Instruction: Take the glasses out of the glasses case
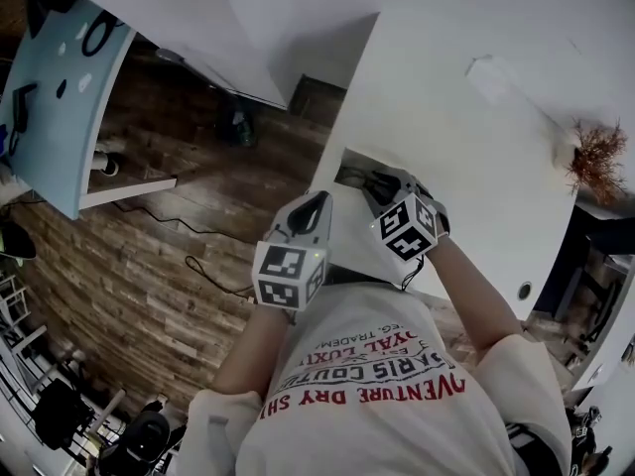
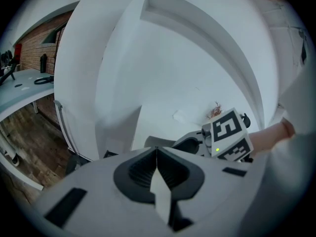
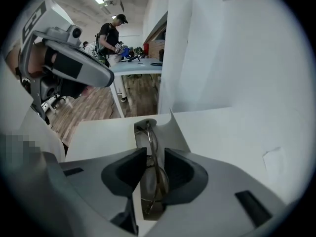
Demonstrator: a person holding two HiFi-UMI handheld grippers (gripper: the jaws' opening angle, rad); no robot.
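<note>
Glasses [image 3: 150,137] are lying folded and on edge inside the open white glasses case [image 3: 174,132], which is sitting on the white table [image 3: 237,132] close to its edge. Right gripper [image 3: 155,157] is pointing steeply down over the case, its jaws standing apart on either side of the frame, released and not clamping it. Left gripper [image 2: 157,152] is hovering alongside, clear of the case, with its jaws clenched together on nothing.
</note>
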